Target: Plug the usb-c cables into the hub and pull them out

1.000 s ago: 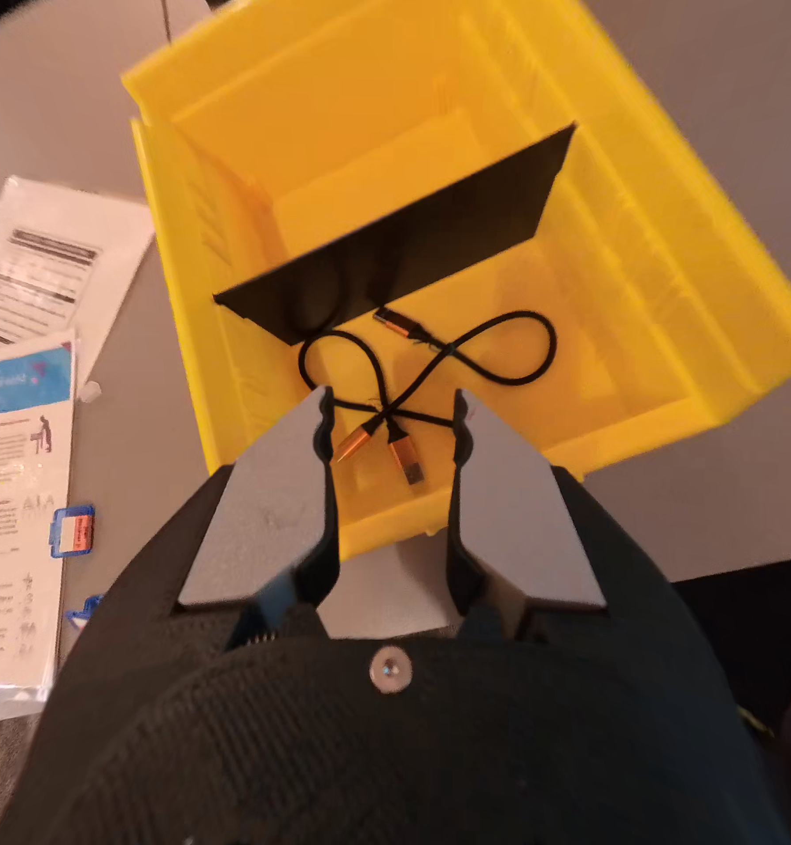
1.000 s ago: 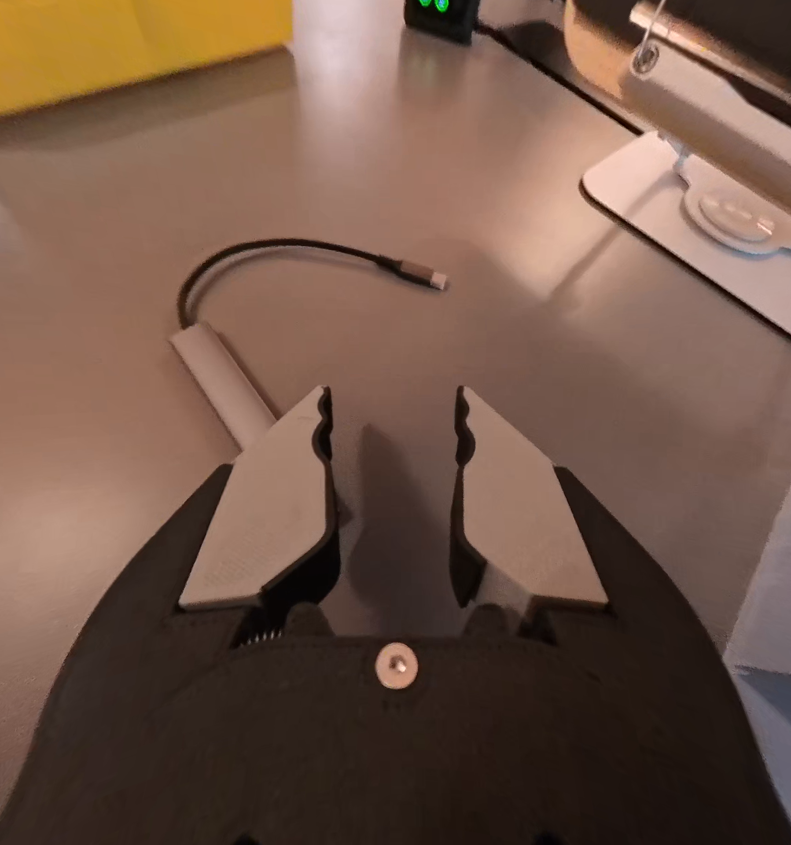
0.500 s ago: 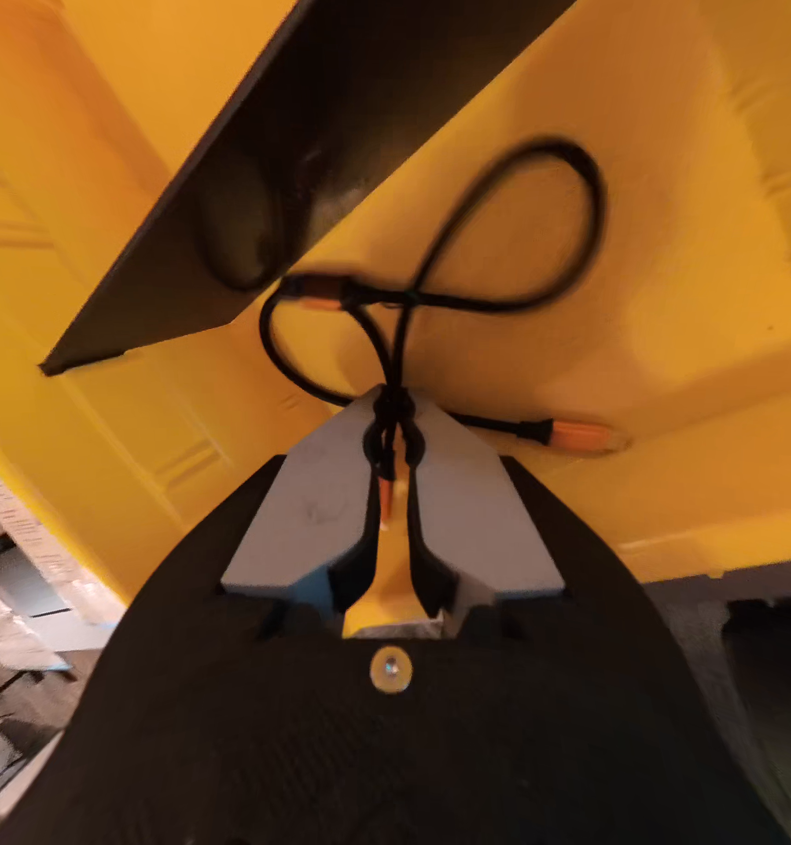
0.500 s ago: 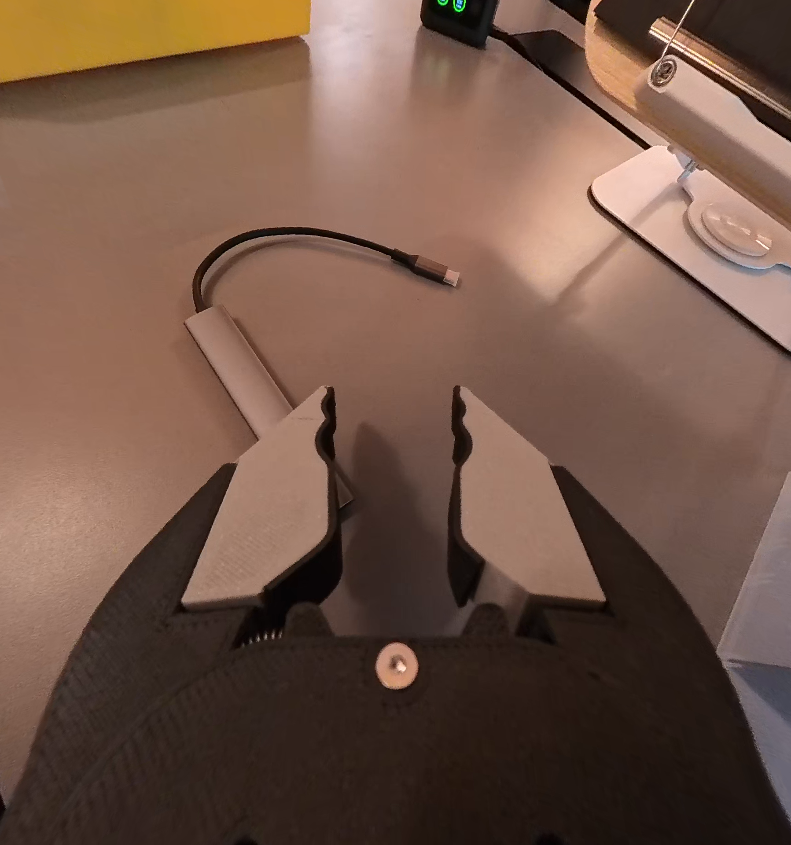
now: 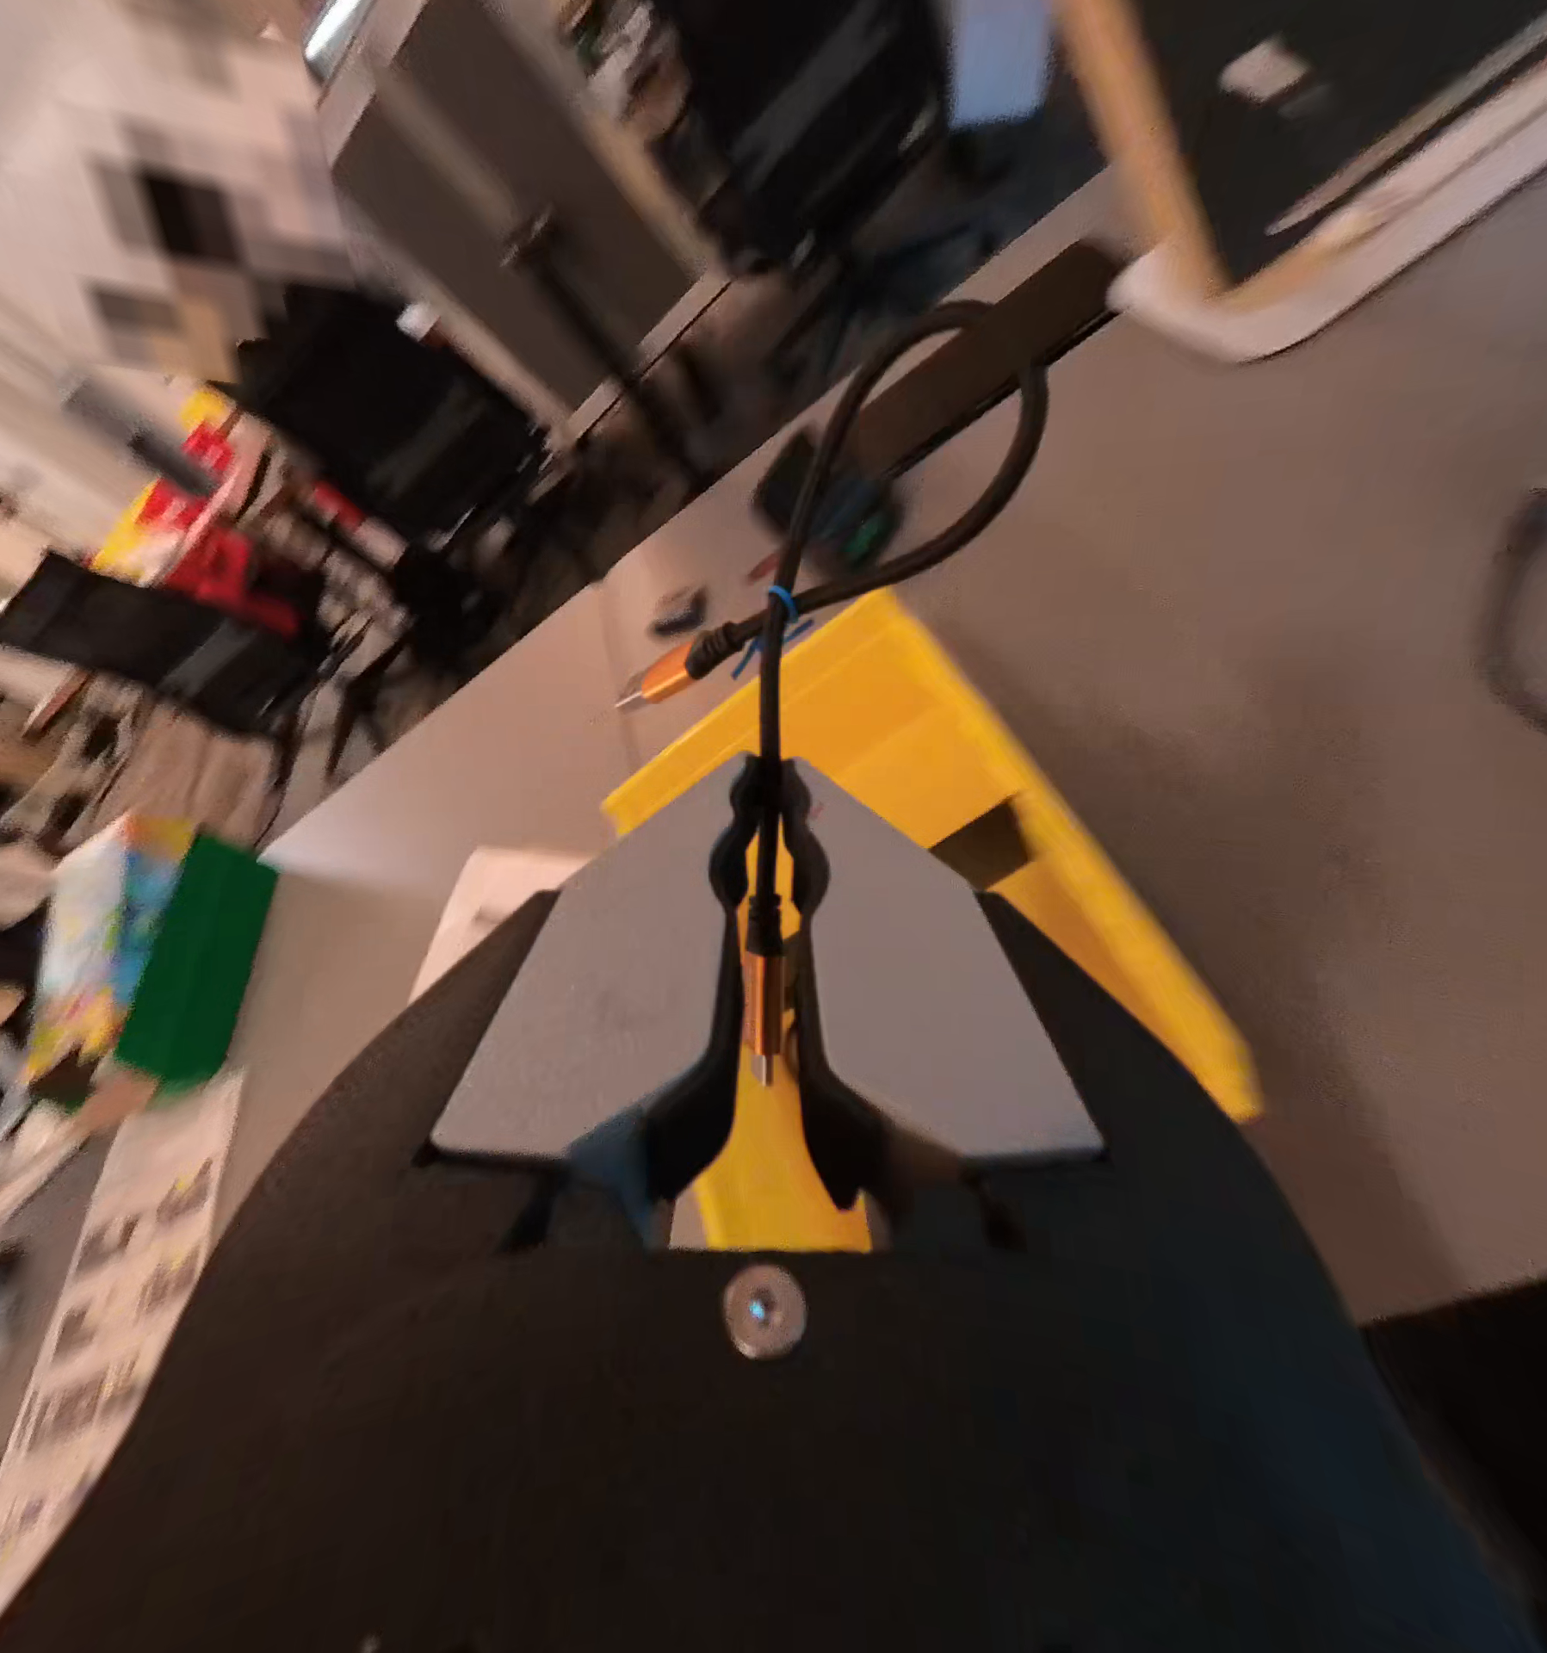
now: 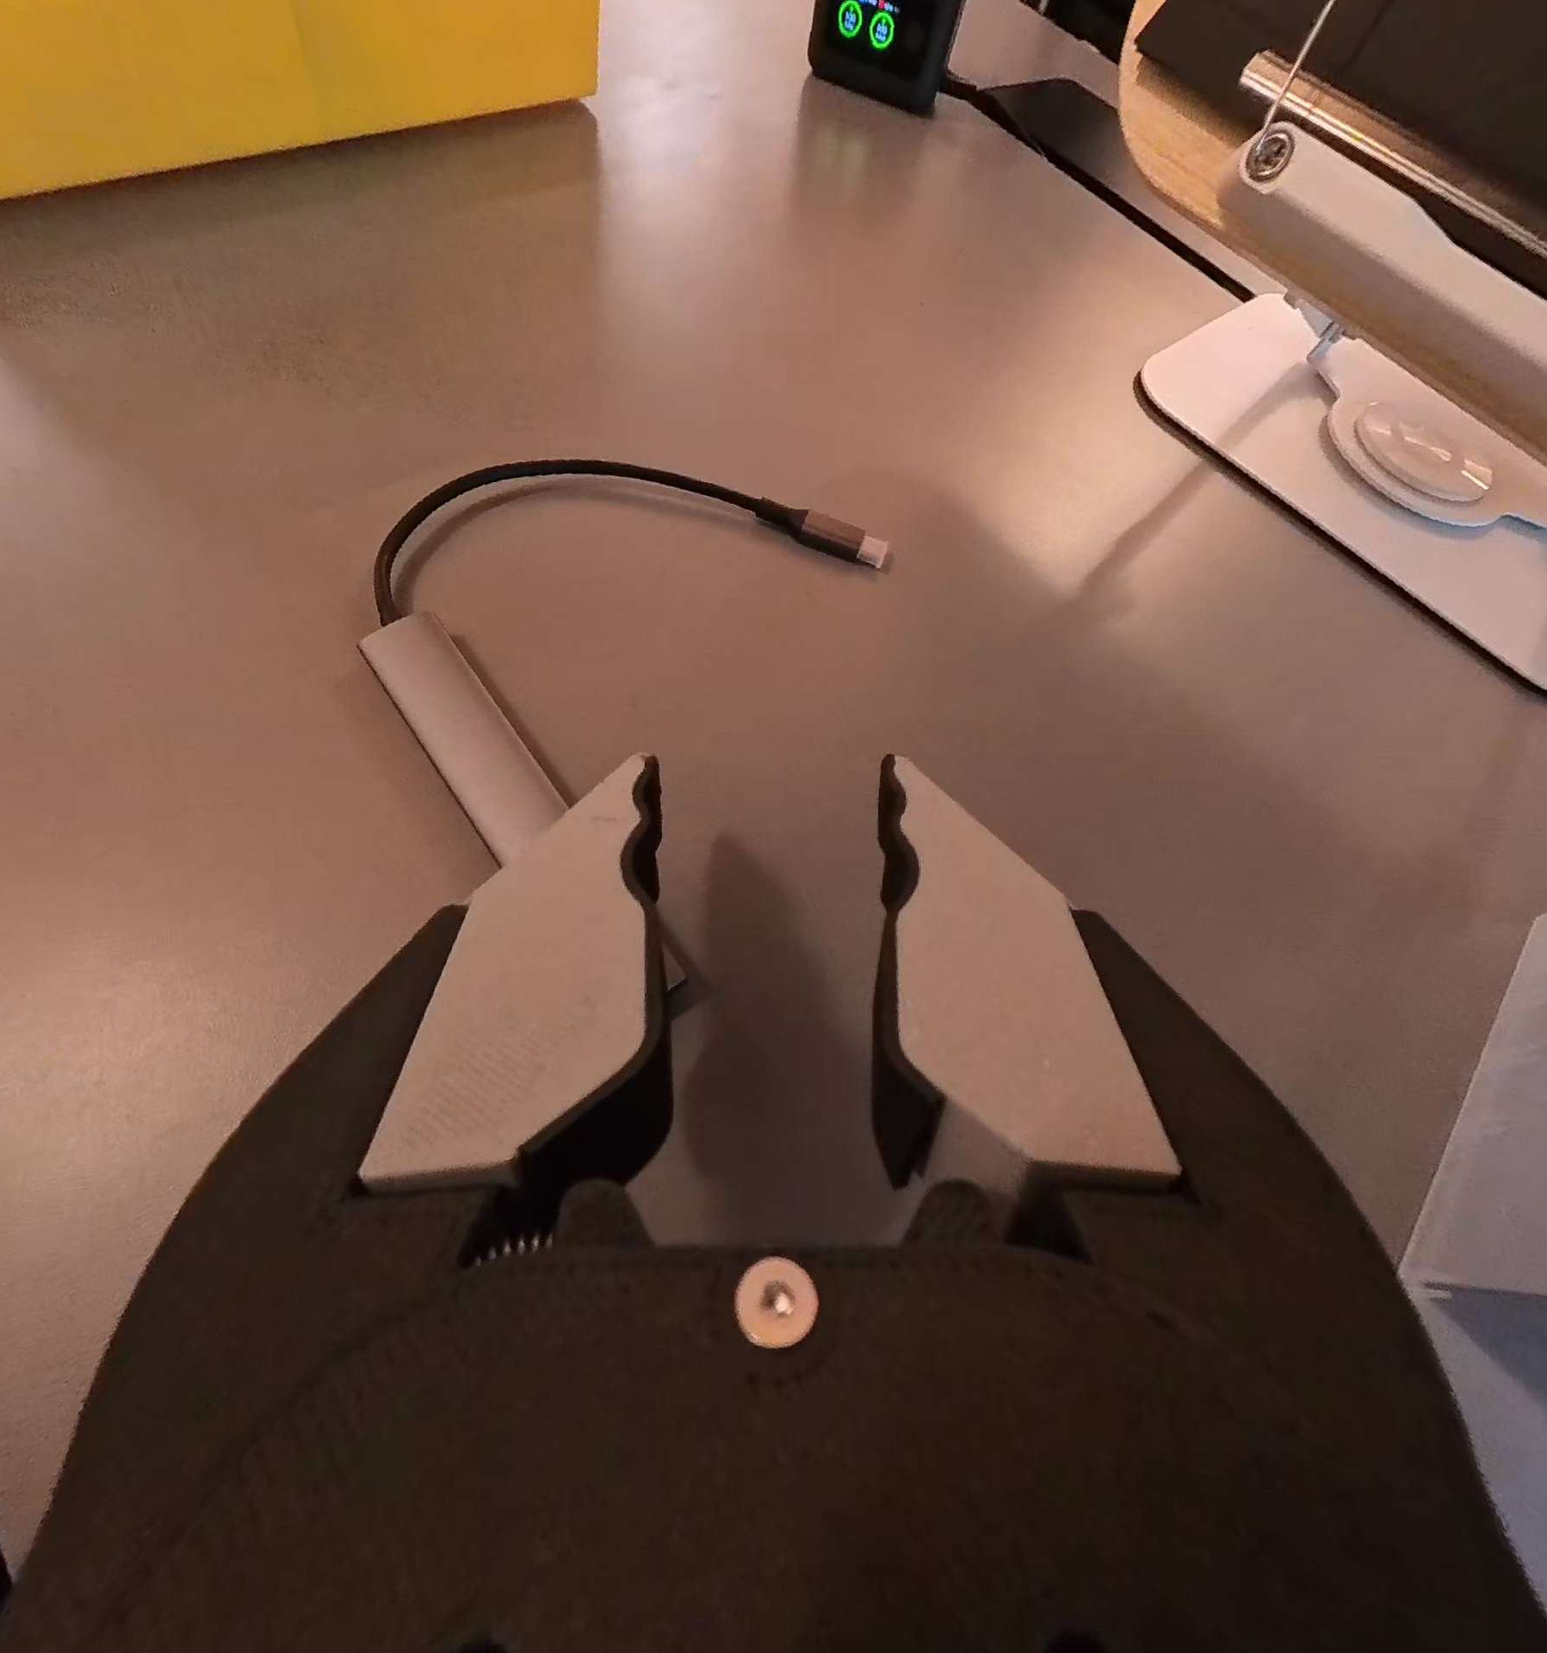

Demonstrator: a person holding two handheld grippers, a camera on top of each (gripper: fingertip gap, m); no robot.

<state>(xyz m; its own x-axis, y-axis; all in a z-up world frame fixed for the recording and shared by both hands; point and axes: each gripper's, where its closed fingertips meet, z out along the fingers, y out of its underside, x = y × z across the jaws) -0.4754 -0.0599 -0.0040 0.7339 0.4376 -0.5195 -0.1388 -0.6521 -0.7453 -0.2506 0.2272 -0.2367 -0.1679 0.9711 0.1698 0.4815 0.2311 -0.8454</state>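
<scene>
My left gripper (image 5: 766, 780) is shut on a black USB-C cable (image 5: 1011, 465) and holds it up in the air above the yellow bin (image 5: 1056, 903). One orange plug (image 5: 762, 1006) lies between the jaws and points back at the camera. The other orange plug (image 5: 664, 684) hangs free beyond the tips, past a blue tie. The grey hub (image 6: 474, 733) lies flat on the table with its own black lead and plug (image 6: 828, 532) curling to the right. My right gripper (image 6: 768, 787) is open and empty just above the hub's near end, which its left finger partly hides.
The yellow bin also shows at the top left of the right wrist view (image 6: 242, 80). A white monitor stand (image 6: 1378, 501) is at the right, a small black device with green lights (image 6: 877, 40) at the back, a clear box (image 6: 1521, 1163) at the right edge, printed papers (image 5: 117, 1270) at the left. Spacing between my two grippers at the tips: around 45 cm. The grey hub (image 6: 474, 733) sits 5 cm or so from the ends of my right fingers.
My left gripper went down into the bin, shut on the cable and has lifted it out while swinging round. My right gripper has crept slightly closer to the hub and stays open.
</scene>
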